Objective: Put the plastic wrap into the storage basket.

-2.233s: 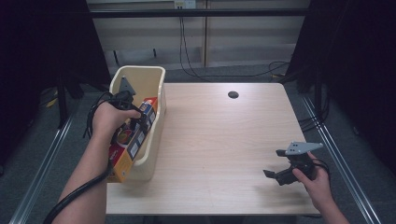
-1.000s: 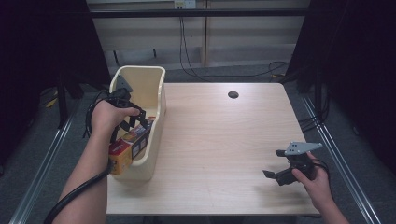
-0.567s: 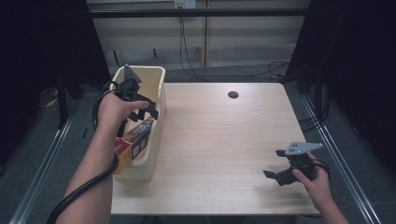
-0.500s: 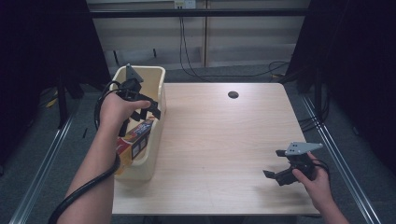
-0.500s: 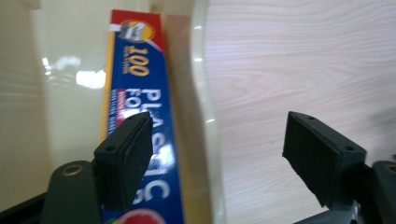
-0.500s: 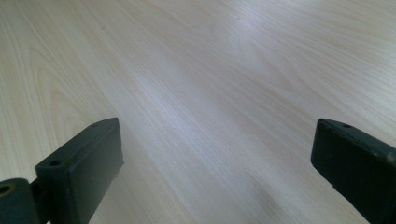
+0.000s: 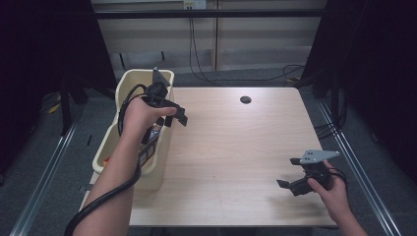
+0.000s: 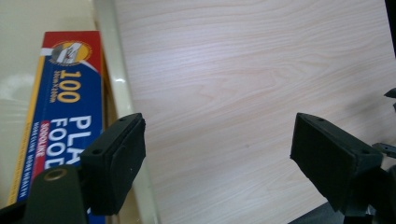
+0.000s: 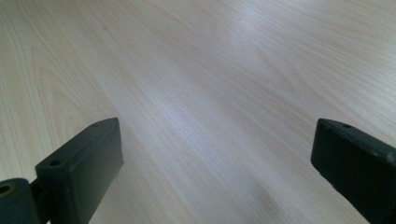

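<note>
Wooden table, left tool raised, open.

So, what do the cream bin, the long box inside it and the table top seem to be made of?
The cream bin looks like moulded plastic: smooth, slightly glossy walls with a rounded rim. The long box seems to be printed cardboard, with flat faces, sharp edges and glossy red, blue and yellow print. The table top shows pale wood grain with a soft sheen; it may be laminate or real wood.

Box lettering cut off (lower edge) — unreadable.
</note>
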`<state>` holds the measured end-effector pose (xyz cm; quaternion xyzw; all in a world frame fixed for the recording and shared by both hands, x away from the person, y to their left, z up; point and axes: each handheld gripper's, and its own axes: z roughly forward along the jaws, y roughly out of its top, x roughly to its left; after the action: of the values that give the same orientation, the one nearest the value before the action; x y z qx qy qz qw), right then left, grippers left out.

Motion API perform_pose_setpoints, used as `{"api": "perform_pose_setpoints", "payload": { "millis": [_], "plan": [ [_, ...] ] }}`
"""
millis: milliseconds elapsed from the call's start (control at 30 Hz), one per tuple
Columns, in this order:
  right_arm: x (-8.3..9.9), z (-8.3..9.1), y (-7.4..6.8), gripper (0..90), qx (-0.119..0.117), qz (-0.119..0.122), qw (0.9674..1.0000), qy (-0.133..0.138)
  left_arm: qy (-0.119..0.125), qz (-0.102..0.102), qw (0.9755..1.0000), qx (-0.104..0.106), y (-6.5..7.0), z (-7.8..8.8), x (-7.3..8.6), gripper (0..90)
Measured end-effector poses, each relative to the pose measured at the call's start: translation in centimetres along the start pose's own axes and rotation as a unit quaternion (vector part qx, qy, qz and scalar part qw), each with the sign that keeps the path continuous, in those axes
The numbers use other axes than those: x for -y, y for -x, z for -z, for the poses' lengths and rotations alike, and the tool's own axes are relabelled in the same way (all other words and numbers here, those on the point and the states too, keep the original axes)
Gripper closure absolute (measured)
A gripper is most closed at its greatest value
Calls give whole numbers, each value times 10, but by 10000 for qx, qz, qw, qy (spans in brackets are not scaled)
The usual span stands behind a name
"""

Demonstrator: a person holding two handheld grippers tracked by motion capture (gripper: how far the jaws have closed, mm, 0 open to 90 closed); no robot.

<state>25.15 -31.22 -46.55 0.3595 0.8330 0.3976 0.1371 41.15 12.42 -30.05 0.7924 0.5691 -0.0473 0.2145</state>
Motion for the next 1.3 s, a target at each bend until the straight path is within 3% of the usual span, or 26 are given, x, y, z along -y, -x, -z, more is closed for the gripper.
{"api": "perform_pose_setpoints", "payload": {
  "millis": [833, 1300],
  "plan": [
    [-1, -1, -2, 22, -22, 24, 10000, -26, 12, -524, 9983, 240, 37, -39, 0, 158],
    [0, -2, -2, 22, -23, 43, 10000, -43, -15, -648, 9973, 344, 42, -54, 5, 152]
  ]
}}
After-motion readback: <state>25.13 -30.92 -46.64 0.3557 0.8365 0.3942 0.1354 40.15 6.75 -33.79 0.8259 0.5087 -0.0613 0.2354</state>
